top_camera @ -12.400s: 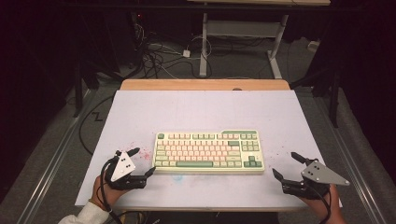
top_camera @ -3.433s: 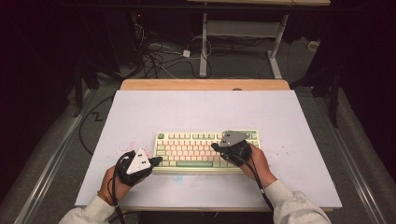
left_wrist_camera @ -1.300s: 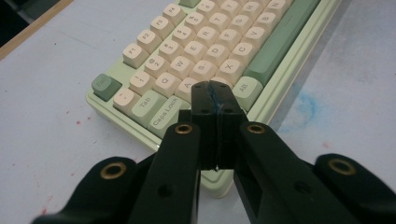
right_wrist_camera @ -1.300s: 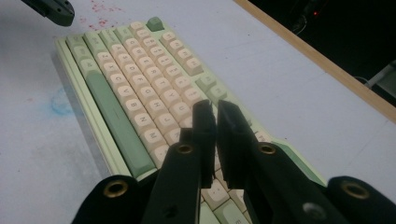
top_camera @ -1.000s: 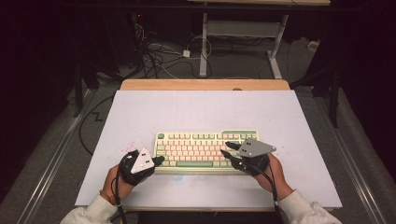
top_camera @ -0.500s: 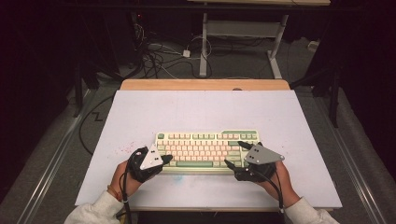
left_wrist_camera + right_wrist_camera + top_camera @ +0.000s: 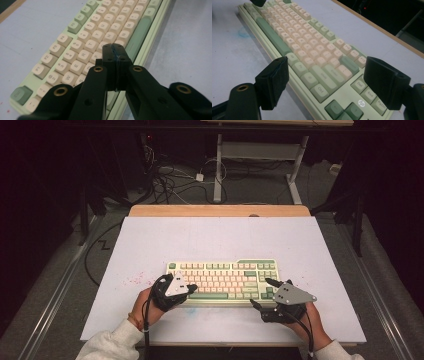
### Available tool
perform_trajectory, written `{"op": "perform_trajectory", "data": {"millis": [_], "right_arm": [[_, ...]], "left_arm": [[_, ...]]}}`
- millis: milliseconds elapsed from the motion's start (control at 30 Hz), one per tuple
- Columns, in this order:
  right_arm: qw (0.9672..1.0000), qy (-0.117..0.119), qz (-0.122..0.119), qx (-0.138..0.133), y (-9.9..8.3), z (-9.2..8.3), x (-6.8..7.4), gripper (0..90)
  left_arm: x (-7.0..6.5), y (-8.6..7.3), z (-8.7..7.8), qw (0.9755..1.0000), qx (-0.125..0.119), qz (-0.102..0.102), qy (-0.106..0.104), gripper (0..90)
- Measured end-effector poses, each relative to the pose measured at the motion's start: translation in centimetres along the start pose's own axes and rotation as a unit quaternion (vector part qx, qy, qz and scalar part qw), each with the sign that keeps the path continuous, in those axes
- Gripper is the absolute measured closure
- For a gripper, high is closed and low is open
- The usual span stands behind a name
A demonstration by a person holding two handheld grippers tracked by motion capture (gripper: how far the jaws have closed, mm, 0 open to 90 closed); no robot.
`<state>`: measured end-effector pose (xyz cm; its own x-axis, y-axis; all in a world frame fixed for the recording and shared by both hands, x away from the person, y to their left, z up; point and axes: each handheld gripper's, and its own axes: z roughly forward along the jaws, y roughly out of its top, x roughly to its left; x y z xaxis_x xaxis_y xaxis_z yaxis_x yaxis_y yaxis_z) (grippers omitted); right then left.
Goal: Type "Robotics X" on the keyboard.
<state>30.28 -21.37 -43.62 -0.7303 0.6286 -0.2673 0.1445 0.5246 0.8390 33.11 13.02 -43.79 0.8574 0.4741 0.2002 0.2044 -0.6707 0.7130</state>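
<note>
Keyboard (image 7: 222, 281) nr table (image 7: 225, 235) front edge

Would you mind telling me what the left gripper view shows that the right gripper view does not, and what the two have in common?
The left gripper view alone shows the left gripper with its jaws shut together and nothing between them, poised over the letter keys near the long green space bar.

The right gripper view alone shows the right gripper, whose jaws have just been opening and stand wide apart with nothing held, over the arrow keys, a logo and the wooden table edge.

Both share the green and cream keyboard on the pale table top.
</note>
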Motion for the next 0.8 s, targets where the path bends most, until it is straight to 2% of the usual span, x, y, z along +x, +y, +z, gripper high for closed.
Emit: {"op": "perform_trajectory", "data": {"millis": [133,400,800], "right_arm": [[1.0000,-0.001,0.000,0.004,-0.4,-0.3,0.1,21.1],[1.0000,0.001,-0.003,0.007,-0.7,-0.7,0.3,21.1],[0.9999,0.006,-0.006,0.012,-0.9,-0.3,0.4,21.3]], "left_arm": [[-0.2,0.7,0.9,0.9999,0.010,0.008,-0.002,87.2],[-0.2,1.9,2.7,0.9993,0.024,0.016,-0.022,87.2],[-0.1,2.7,4.5,0.9985,0.043,0.023,-0.025,87.0]]}}
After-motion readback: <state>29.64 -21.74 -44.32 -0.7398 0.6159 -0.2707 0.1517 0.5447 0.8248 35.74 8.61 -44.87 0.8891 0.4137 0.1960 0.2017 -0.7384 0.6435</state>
